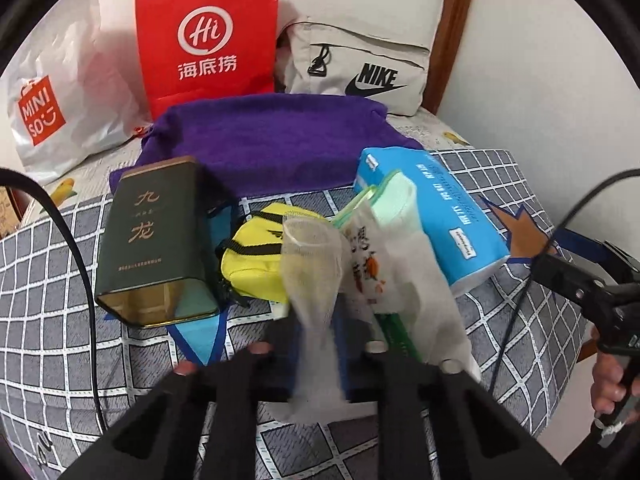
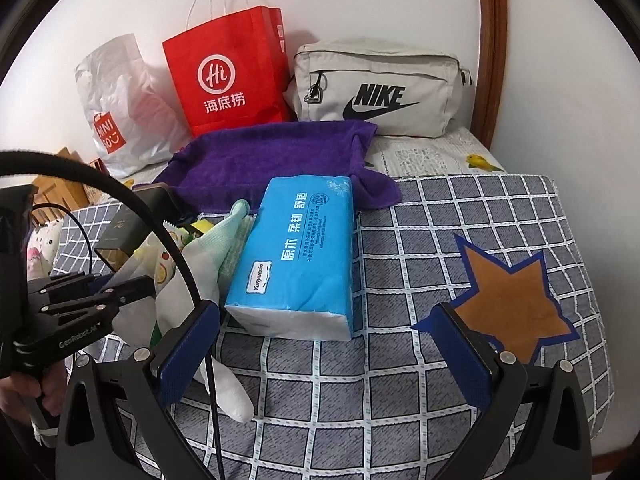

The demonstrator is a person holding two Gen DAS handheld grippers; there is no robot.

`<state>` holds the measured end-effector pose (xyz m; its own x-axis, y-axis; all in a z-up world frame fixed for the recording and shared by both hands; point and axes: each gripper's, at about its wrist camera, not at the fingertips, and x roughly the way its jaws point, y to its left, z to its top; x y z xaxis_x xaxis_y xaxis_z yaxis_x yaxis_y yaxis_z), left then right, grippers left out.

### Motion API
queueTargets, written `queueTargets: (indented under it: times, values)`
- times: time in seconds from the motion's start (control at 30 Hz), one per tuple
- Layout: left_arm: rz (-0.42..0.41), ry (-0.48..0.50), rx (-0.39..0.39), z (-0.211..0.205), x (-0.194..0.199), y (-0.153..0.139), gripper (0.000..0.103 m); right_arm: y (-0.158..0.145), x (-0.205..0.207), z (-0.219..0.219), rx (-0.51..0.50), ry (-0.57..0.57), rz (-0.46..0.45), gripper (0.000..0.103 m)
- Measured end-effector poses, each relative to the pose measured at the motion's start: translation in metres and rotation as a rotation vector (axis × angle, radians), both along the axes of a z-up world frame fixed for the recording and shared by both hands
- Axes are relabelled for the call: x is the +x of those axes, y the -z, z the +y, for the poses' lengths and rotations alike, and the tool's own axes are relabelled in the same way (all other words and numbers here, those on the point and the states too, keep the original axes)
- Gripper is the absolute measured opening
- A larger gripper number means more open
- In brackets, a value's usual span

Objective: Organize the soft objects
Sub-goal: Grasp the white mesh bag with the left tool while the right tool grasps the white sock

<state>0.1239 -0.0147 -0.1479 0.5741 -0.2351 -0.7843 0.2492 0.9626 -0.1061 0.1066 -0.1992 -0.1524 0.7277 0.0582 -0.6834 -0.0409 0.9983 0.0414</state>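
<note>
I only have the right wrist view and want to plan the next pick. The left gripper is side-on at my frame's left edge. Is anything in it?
Observer: Yes. The left wrist view shows the left gripper shut on a sheer white sock.
Operator: What lies behind the white glove beside the tissue pack?
Observer: A yellow pouch with a black strap, next to a dark green tin.
Operator: Is the tin upright?
Observer: No, it lies on its side, gold-rimmed end toward the camera.
</note>
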Motion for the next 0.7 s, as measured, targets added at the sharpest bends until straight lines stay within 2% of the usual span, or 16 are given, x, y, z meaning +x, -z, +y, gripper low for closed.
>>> queueTargets:
  times: [0.27, 0.43, 0.57, 0.7]
  values:
    - [-0.033, 0.0, 0.008, 0.004, -0.003, -0.011, 0.007, -0.003, 0.004, 0.001, 0.07, -0.042, -0.016, 0.103]
    - [-0.036, -0.023, -0.015, 0.018, -0.006, -0.017, 0.007, -0.005, 0.0, 0.012, 0.108, -0.121, -0.021, 0.103]
    - [-0.048, -0.052, -0.012, 0.032, -0.008, -0.021, 0.007, -0.003, -0.003, 0.031, 0.091, -0.193, -0.024, 0.102]
    - [-0.049, -0.082, -0.015, 0.046, -0.009, -0.02, 0.007, 0.005, -0.001, 0.054, 0.036, -0.249, -0.029, 0.089]
